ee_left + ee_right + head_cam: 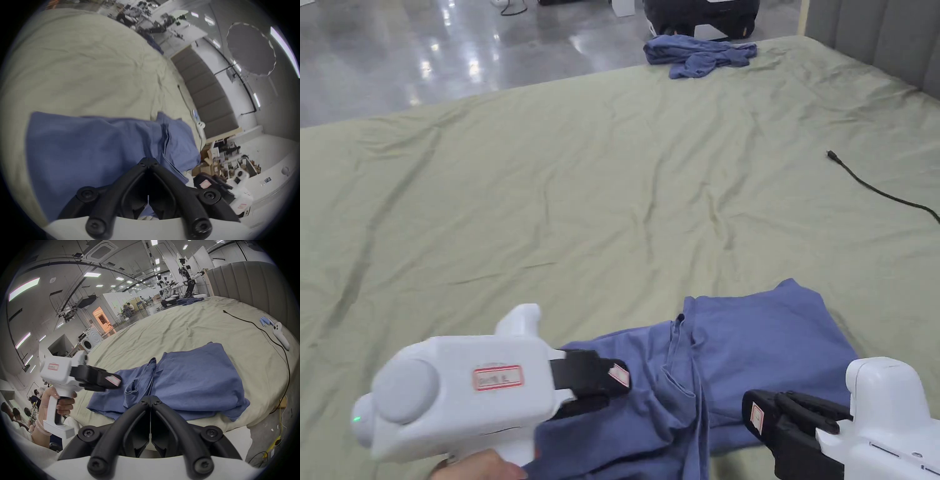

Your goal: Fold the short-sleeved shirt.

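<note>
Green-sheeted bed (562, 187): blue shirt (750, 362), second garment (697, 55), cable (881, 190).

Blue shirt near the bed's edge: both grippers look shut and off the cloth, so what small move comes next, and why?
Probably open the left gripper and lower it onto the bunched fold of the blue shirt. Both it and the right gripper appear shut with nothing between the jaws, and the shirt lies rumpled, half-folded, on the green sheet, so a grip is needed first.

We see a plain blue shirt (750, 350) on a pale green bed sheet (581, 187); our grippers are white with black fingers (590, 375).
</note>
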The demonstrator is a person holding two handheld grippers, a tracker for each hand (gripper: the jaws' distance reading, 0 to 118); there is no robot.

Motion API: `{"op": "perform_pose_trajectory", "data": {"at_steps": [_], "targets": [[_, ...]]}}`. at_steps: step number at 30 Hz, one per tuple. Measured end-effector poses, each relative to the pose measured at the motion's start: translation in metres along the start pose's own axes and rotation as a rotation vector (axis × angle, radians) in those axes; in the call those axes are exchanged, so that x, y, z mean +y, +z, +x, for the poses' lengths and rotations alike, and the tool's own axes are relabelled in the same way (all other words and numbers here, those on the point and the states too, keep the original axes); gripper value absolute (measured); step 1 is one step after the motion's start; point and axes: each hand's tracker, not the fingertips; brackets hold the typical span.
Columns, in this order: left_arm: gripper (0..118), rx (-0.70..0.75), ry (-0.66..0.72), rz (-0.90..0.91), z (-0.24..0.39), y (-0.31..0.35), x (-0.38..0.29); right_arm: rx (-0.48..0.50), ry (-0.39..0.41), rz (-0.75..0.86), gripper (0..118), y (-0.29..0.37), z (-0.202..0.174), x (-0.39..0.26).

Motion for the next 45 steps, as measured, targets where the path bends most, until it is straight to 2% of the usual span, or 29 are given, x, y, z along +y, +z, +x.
{"op": "perform_pose_trajectory", "data": {"at_steps": [3, 4, 6, 11, 14, 20, 21, 22, 23, 24, 25, 27, 31, 34, 35, 36, 37, 38, 39, 41, 44, 45], "targets": [[0, 0.003, -0.05, -0.078, 0.012, -0.033, -0.005, -0.012, -0.002, 0.004, 3, 0.003, 0.004, 0.0], [0, 0.0, -0.024, -0.094, 0.016, -0.041, -0.007, -0.016, -0.005, 0.007, 3, 0.004, 0.006, 0.0], [0, -0.07, -0.034, -0.102, 0.026, -0.051, -0.009, -0.018, -0.014, 0.007, 3, 0.006, 0.009, 0.0], [0, -0.125, -0.039, -0.131, 0.04, -0.059, -0.011, -0.023, -0.031, 0.014, 3, 0.007, 0.013, 0.001], [0, -0.196, 0.018, -0.08, 0.028, -0.031, -0.014, -0.028, -0.027, 0.017, 3, 0.009, 0.013, 0.001], [0, -0.139, 0.136, 0.117, -0.037, 0.081, -0.033, -0.016, -0.045, 0.001, 3, 0.007, 0.012, -0.001], [8, -0.122, 0.154, 0.144, -0.047, 0.094, -0.037, -0.013, -0.047, -0.004, 3, 0.006, 0.011, -0.001], [31, -0.093, 0.169, 0.173, -0.06, 0.108, -0.042, -0.013, -0.045, -0.013, 3, 0.004, 0.009, -0.002], [80, -0.076, 0.187, 0.192, -0.07, 0.116, -0.045, -0.014, -0.041, -0.022, 3, 0.002, 0.006, -0.002], [98, -0.05, 0.207, 0.198, -0.081, 0.122, -0.048, -0.016, -0.031, -0.031, 3, 0.0, 0.003, -0.003], [98, -0.027, 0.219, 0.178, -0.091, 0.125, -0.05, -0.02, -0.02, -0.039, 3, -0.002, 0.0, -0.004], [98, -0.041, 0.255, 0.209, -0.101, 0.123, -0.055, -0.02, -0.003, -0.05, 3, -0.005, -0.008, -0.003], [98, -0.107, 0.35, 0.145, -0.134, 0.093, -0.047, -0.011, 0.027, -0.06, 3, -0.009, -0.024, 0.002], [96, -0.286, 0.403, 0.17, -0.144, 0.082, -0.041, -0.023, 0.058, -0.066, 3, -0.009, -0.032, 0.004], [71, -0.329, 0.446, 0.132, -0.148, 0.074, -0.038, -0.026, 0.062, -0.069, 3, -0.01, -0.033, 0.005], [71, -0.346, 0.461, 0.103, -0.149, 0.065, -0.035, -0.029, 0.063, -0.072, 3, -0.011, -0.034, 0.006], [60, -0.319, 0.442, 0.101, -0.148, 0.058, -0.033, -0.031, 0.062, -0.076, 3, -0.013, -0.035, 0.006], [32, -0.198, 0.406, 0.068, -0.143, 0.049, -0.033, -0.034, 0.061, -0.079, 3, -0.015, -0.037, 0.006], [12, -0.112, 0.365, 0.044, -0.14, 0.039, -0.037, -0.039, 0.06, -0.084, 3, -0.016, -0.038, 0.006], [12, -0.252, 0.398, 0.098, -0.145, 0.054, -0.038, -0.045, 0.066, -0.087, 3, -0.017, -0.044, 0.008], [12, -0.182, 0.33, 0.12, -0.145, 0.079, -0.036, -0.043, 0.081, -0.091, 3, -0.019, -0.05, 0.01], [11, -0.187, 0.347, 0.119, -0.148, 0.086, -0.036, -0.044, 0.083, -0.092, 3, -0.021, -0.053, 0.011]]}}
